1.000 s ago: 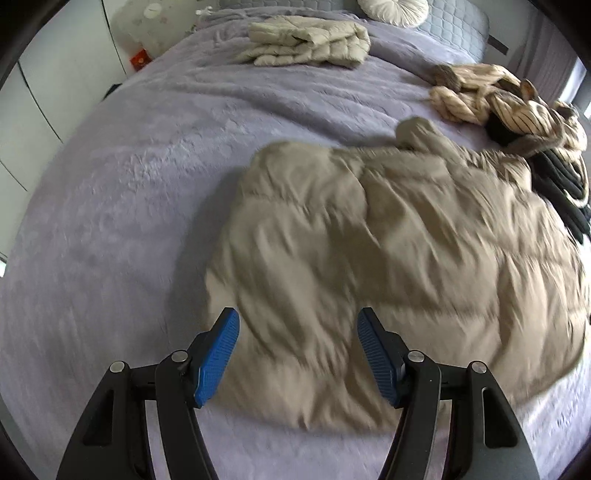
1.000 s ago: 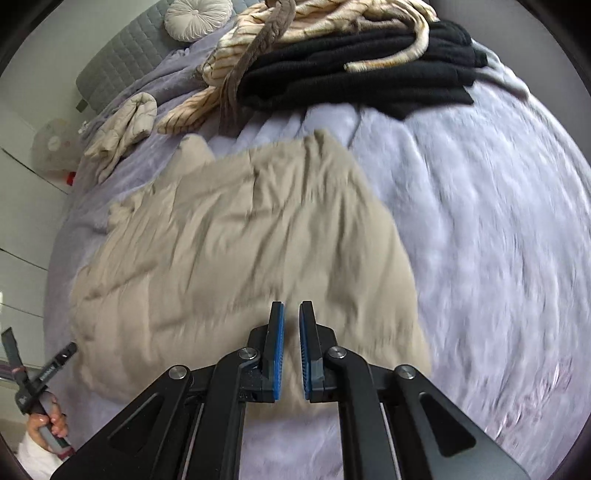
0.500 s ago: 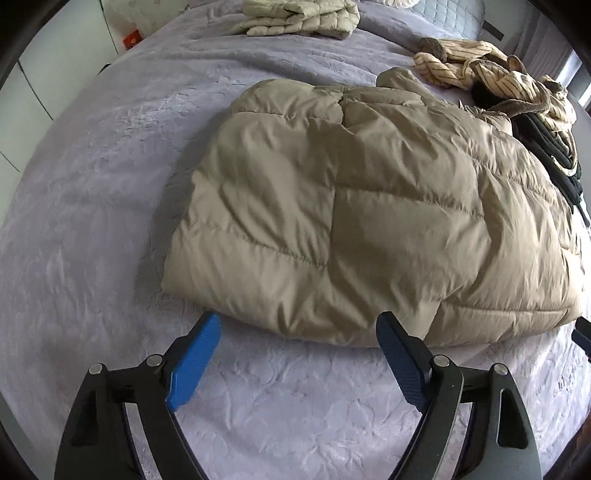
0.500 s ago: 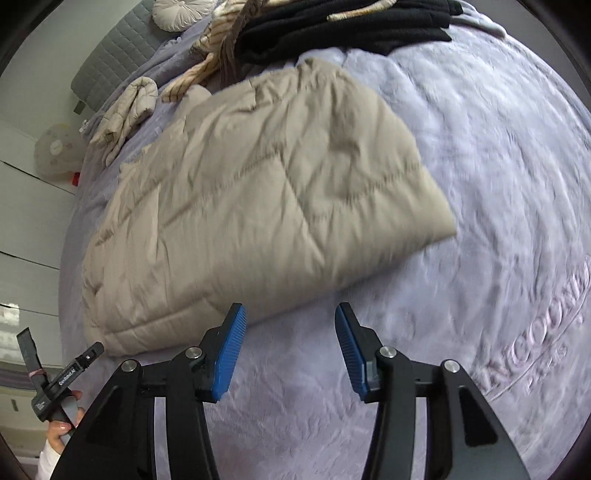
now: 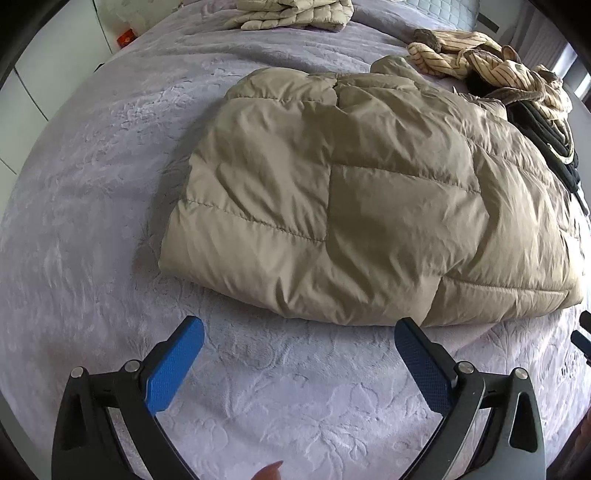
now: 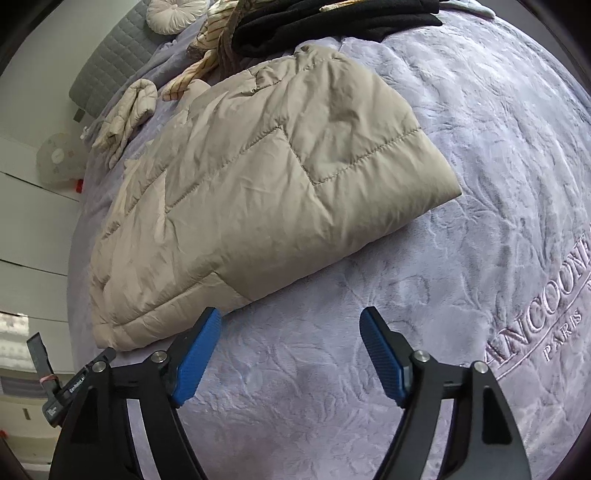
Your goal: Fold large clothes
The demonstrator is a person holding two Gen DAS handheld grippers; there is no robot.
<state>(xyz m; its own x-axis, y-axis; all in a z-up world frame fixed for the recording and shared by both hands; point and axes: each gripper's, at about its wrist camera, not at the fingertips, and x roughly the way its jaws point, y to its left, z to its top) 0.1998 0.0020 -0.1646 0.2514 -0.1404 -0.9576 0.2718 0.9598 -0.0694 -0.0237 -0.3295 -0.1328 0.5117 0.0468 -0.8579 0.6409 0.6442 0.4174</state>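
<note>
A beige quilted down jacket (image 5: 351, 206) lies folded over on the lilac bedspread (image 5: 92, 192); the right wrist view shows the jacket (image 6: 258, 184) from its other end. My left gripper (image 5: 299, 325) hangs just short of the jacket's near folded edge, its jaws opening wide with only bedspread between them. My right gripper (image 6: 291, 314) sits near the jacket's near edge too; its jaws are opening and hold nothing. Its left blue pad (image 6: 195, 354) nearly overlaps the jacket's hem.
A second folded beige jacket (image 5: 295, 14) lies at the head of the bed. A striped cream garment (image 5: 480, 51) and black clothes (image 6: 332, 22) are piled beside the jacket. A round cushion (image 6: 175, 13) rests by the grey headboard. White cupboards stand left of the bed.
Both grippers let go of the jacket and drew back from over it to its near edge. The right jaws went from shut to wide; the left jaws widened further.
</note>
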